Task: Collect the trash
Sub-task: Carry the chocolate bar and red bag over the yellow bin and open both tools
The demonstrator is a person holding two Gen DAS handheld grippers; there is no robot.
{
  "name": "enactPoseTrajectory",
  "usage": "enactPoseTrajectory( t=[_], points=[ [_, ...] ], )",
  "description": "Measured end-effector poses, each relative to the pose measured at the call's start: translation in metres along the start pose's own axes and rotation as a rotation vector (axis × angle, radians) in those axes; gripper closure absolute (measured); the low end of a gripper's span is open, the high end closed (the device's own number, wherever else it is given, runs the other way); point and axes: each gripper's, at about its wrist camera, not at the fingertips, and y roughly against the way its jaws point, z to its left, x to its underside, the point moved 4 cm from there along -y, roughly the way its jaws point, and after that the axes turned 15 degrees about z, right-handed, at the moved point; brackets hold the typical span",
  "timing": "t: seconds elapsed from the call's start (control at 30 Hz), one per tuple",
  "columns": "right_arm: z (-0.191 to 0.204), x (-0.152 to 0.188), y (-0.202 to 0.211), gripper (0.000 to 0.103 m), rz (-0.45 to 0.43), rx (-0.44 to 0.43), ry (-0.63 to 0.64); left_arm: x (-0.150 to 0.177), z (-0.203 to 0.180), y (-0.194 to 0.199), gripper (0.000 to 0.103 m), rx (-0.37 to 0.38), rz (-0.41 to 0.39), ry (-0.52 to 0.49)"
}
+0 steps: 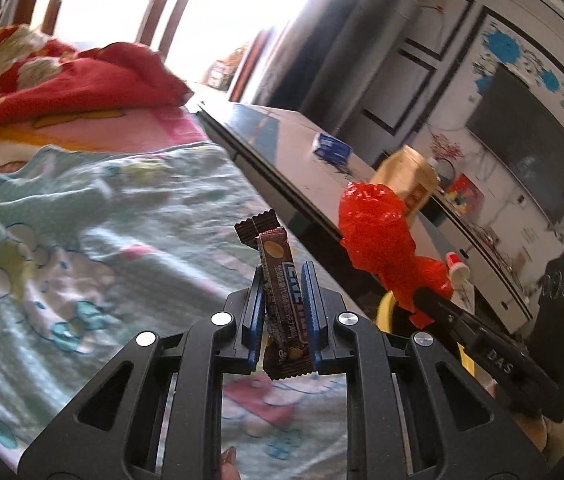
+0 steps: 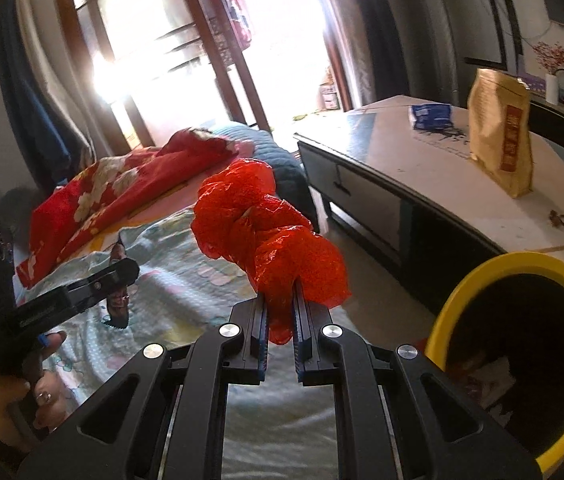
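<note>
Left gripper: jaws nearly closed, clamped on a brown foil snack-bar wrapper. Wrapper stands upright between the blue pads, top end sticking out past the fingertips, held over the bed with the pale blue cartoon-print sheet. Crumpled red floral quilt lies at the far end of the bed.

Right gripper: jaws close together, pinching a crumpled red plastic bag. Bulk of the bag bunches beyond the fingertips, in the air above the bed edge.

Right of that, low and near: round bin with yellow rim and dark interior, some scraps inside. Bag is beside the bin, not over its opening.

Behind the bin, white-topped desk carries an upright gold foil pouch and a blue-white packet, well apart from both grippers.
</note>
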Motion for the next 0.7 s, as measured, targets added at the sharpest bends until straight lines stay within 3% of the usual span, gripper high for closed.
enactPoseTrajectory(
  t=[0.7],
  points=[
    [-0.079, 0.030, 0.056, 0.093, -0.070, 0.097, -0.139, 0.020, -0.091, -0.018, 0.091, 0.072, 0.042, -0.202]
  ],
)
